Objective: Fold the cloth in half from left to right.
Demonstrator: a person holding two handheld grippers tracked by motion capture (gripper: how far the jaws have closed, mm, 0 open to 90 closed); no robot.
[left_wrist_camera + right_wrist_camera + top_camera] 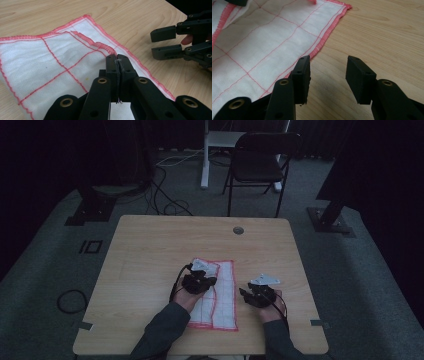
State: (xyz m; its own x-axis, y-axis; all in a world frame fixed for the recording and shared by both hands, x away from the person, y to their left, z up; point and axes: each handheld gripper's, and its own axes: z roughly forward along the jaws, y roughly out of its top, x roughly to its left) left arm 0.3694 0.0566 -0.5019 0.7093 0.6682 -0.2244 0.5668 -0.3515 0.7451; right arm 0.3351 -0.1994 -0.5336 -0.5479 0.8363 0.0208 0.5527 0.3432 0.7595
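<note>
Left gripper (pixel 117 60) down on the white cloth with red stitched grid lines and a red hem (pixel 50 62), and its fingers (pixel 111 72) are pressed tight together, pinching a folded-over red hem edge right at their tips. In the high view that same left gripper (pixel 199 281) sits over the cloth (pixel 222 302), which lies flat on the light wooden tabletop (pixel 150 250) with its upper left corner turned over. The bulk of the cloth spreads out to the left of the pinching fingers in the left gripper view. Over to the right gripper (pixel 328 75): fingers (pixel 359 80) spread wide apart, nothing between them but bare tabletop (pixel 387 37). The cloth's red hem (pixel 322 42) runs just beside its left finger, touching nothing. In the high view the right gripper (pixel 257 295) hangs just off the cloth's right edge.
</note>
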